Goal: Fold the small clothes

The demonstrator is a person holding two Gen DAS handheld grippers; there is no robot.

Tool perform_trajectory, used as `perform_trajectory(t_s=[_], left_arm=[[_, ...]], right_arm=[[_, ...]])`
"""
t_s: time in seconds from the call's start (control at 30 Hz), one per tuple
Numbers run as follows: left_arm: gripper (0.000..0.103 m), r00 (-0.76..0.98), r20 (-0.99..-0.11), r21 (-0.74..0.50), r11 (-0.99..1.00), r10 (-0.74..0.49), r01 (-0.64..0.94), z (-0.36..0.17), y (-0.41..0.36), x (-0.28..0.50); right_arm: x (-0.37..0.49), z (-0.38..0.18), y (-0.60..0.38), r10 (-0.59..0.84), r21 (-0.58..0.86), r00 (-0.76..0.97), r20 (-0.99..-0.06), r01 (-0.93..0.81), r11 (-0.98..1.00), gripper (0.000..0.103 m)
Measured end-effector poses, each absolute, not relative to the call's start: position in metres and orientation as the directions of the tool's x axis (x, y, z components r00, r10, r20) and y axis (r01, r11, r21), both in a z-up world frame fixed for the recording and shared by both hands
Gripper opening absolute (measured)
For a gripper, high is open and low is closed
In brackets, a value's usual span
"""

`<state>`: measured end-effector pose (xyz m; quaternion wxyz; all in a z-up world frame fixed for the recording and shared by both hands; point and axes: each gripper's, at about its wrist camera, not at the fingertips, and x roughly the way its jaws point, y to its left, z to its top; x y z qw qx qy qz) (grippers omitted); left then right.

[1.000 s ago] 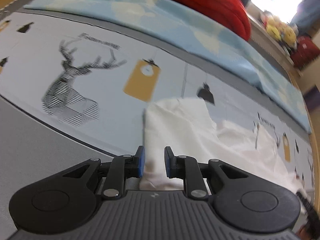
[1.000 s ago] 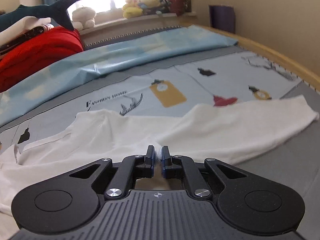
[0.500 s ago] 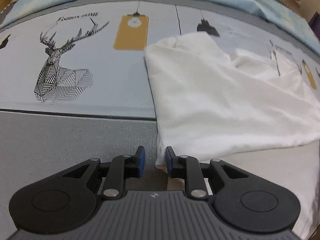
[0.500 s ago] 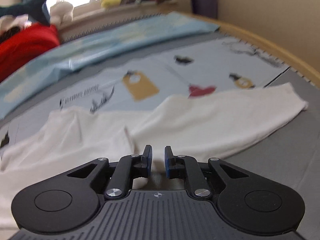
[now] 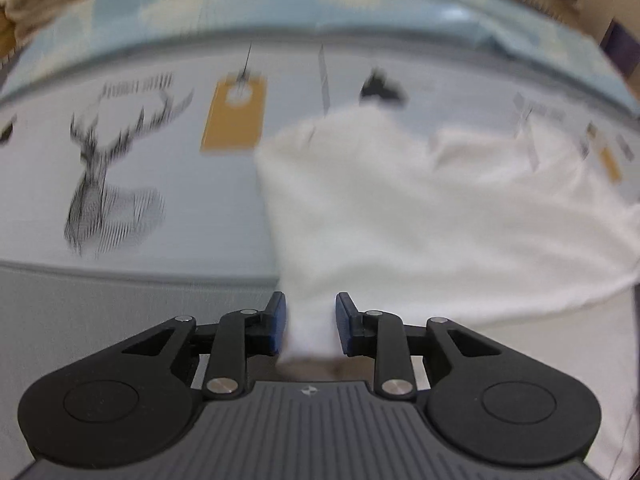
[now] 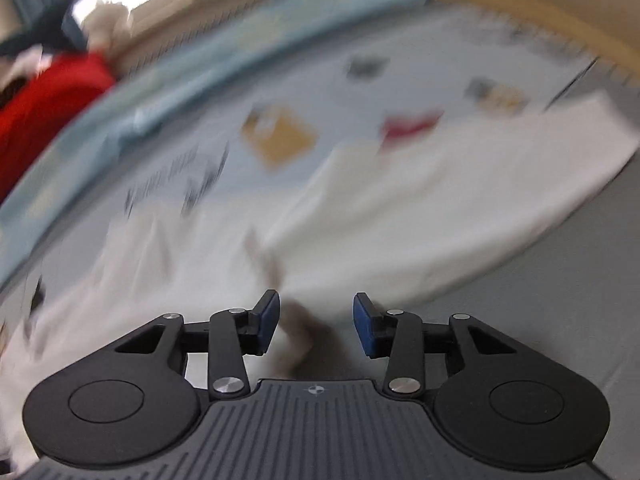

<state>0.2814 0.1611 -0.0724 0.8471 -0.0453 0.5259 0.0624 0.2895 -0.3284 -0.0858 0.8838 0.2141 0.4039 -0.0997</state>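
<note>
A small white garment (image 5: 400, 216) lies partly folded on the printed bedsheet (image 5: 160, 184). In the left wrist view its near corner sits between the open jaws of my left gripper (image 5: 310, 320); the pads are not pressed on it. In the right wrist view the same white garment (image 6: 420, 208) spreads ahead and to the right. My right gripper (image 6: 314, 324) is wide open just above the garment's near edge, holding nothing. Both views are motion-blurred.
The sheet shows a deer print (image 5: 108, 184) and an orange tag print (image 5: 236, 116). A light blue blanket (image 5: 320, 4) lies along the far side. A red blanket (image 6: 44, 96) is at far left. A wooden bed rim (image 6: 540, 4) curves at right.
My right gripper has opened wide and let go of the garment. My left gripper has opened slightly and shifted so the garment's corner lies between its jaws. Both cameras are moving.
</note>
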Motion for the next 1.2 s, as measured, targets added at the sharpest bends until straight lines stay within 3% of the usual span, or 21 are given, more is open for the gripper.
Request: perform_trajectory(t_s=[0.2,0.53,0.87,0.93,0.97,1.07,1.2], left_arm=[[0.031,0.484,-0.875,-0.093,0.989,-0.026,-0.116,-0.054,0.119,0.292],[0.032,0.468,-0.884,-0.067,0.993,-0.015,-0.096,-0.067,0.087,0.304],[0.032,0.454,-0.891,-0.051,0.993,0.003,-0.109,-0.075,0.087,0.310],[0.032,0.454,-0.891,-0.051,0.993,0.005,-0.110,-0.074,0.088,0.310],[0.032,0.455,-0.890,-0.051,0.992,0.007,-0.113,-0.074,0.090,0.309],[0.032,0.459,-0.888,-0.055,0.990,0.009,-0.126,-0.072,0.098,0.308],[0.032,0.472,-0.882,-0.072,0.985,0.010,-0.157,-0.065,0.113,0.304]], right_arm=[[0.275,-0.087,-0.394,-0.115,0.340,0.696,-0.709,0.480,0.808,0.043],[0.248,-0.131,-0.534,-0.268,0.427,0.652,-0.709,0.700,0.573,0.043],[0.239,-0.163,-0.588,-0.294,0.560,0.699,-0.652,0.705,0.435,0.043],[0.243,-0.165,-0.589,-0.308,0.563,0.703,-0.642,0.704,0.433,0.022],[0.245,-0.165,-0.589,-0.307,0.560,0.700,-0.645,0.706,0.433,0.003],[0.250,-0.158,-0.583,-0.365,0.524,0.675,-0.642,0.733,0.434,0.003],[0.274,-0.107,-0.531,-0.520,0.314,0.663,-0.539,0.731,0.606,0.003]])
